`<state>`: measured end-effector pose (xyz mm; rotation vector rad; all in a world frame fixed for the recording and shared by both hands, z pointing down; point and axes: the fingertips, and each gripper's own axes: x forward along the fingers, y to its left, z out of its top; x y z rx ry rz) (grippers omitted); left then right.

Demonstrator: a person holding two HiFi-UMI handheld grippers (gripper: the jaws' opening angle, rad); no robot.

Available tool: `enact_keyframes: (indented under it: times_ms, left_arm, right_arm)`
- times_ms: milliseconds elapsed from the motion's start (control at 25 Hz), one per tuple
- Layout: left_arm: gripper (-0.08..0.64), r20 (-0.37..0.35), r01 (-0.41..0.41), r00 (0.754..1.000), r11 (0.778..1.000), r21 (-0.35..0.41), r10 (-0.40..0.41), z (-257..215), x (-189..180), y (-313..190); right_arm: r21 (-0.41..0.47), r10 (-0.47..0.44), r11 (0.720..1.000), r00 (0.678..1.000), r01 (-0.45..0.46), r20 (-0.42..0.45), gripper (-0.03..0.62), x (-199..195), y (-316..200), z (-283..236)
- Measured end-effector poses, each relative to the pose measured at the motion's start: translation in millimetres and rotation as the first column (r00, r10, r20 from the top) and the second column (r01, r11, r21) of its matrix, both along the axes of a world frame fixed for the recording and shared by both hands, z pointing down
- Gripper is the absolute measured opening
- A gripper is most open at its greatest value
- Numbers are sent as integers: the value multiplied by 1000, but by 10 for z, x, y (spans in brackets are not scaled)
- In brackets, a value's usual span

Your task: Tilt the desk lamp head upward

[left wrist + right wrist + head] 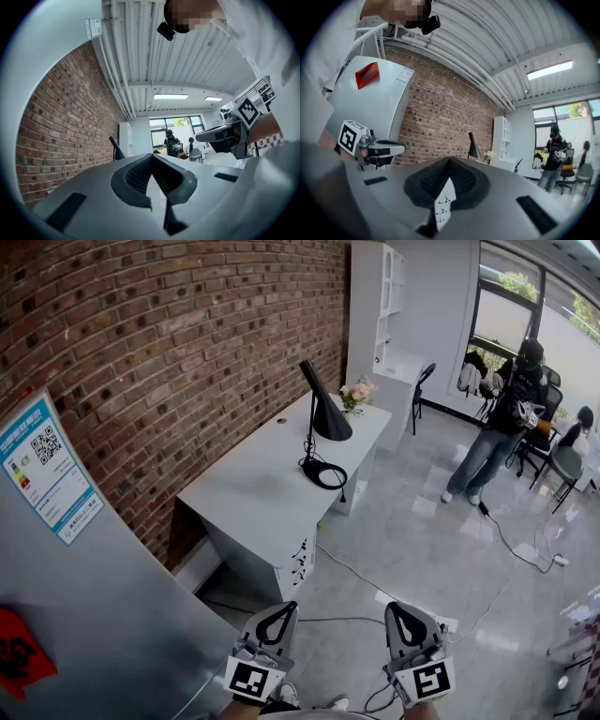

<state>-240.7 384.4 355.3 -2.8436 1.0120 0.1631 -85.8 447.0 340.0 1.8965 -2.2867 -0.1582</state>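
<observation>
- Far ahead of both tongs, well out of reach, the desk lamp (328, 420) stands on the white desk (246, 491), its head angled down.
- Our left tongs (284, 607) and right tongs (395, 608) are clenched on nothing.
- We judge that arriving with them clenched could knock the lamp over, and the floor cable (352, 570) between could trip us.

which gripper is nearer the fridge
The left gripper, close beside the grey fridge; the right gripper hangs farther out, over the floor.
</observation>
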Motion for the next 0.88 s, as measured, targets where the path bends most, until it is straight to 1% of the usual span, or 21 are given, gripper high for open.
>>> enact_keyframes:
  times_ms: [280,560,720,880]
  left_arm:
    - [8,3,-13,1000,1000,0,13,32,11,-15]
    - [8,-2,-22,1000,1000,-1,22,37,-26,-12]
    - [8,2,-36,999,999,-9,37,72,-49,-30]
    - [8,-10,-55,998,999,-3,55,62,-89,-60]
  right_arm:
    - [-6,-14,1000,1000,14,8,12,-104,-60,-24]
    - [5,-9,1000,1000,9,9,12,-158,-71,-60]
    - [3,-7,1000,1000,7,7,12,-231,-84,-47]
    - [6,8,1000,1000,-8,-5,12,-278,-99,-48]
